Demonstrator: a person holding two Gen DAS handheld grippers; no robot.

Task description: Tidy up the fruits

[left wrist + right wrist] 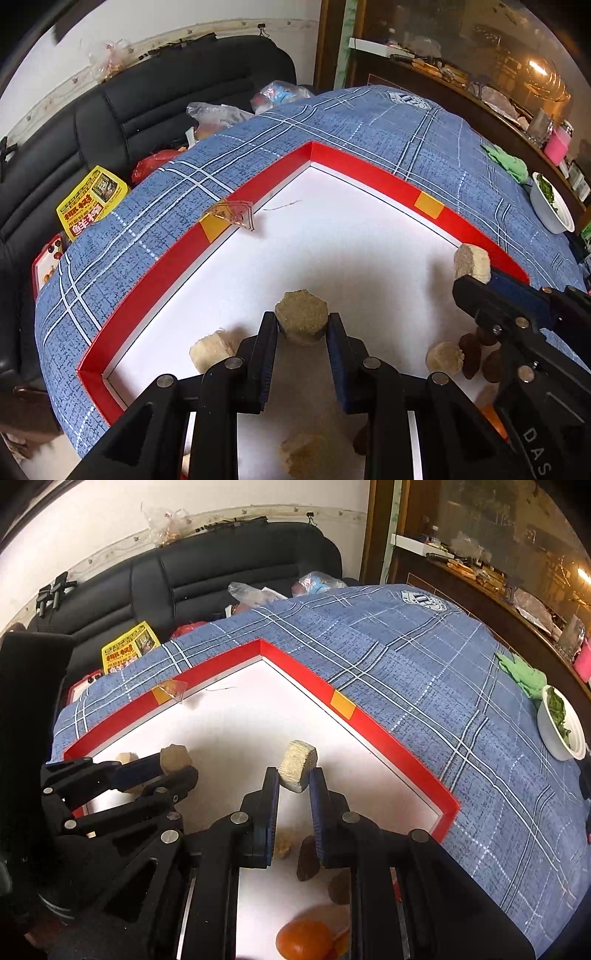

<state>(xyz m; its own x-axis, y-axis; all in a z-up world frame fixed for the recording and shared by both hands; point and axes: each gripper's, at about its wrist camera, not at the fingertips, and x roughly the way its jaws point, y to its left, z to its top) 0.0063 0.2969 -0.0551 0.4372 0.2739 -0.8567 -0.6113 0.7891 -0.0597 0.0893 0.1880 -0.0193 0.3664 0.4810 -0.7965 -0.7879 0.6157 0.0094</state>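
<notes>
Both grippers carry pieces above the red-rimmed tray: left gripper clenched on a hexagonal tan block, right gripper clenched on a pale cylindrical chunk; next, probably lowering each onto bare tray floor and releasing.

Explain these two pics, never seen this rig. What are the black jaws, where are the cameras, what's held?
No robot here: a person carries a handheld two-finger gripper in each hand, and a fisheye camera on each looks forward along its jaws. So one picture comes from the left wrist, the other from the right.

The left gripper is shut on a tan hexagonal chunk. The right gripper is shut on a pale rounded chunk. Each gripper also shows at the edge of the other's picture.

Below them is a red-rimmed tray with a white floor, lying on a blue plaid cloth. More tan chunks, dark brown pieces and an orange fruit lie in the tray.
</notes>
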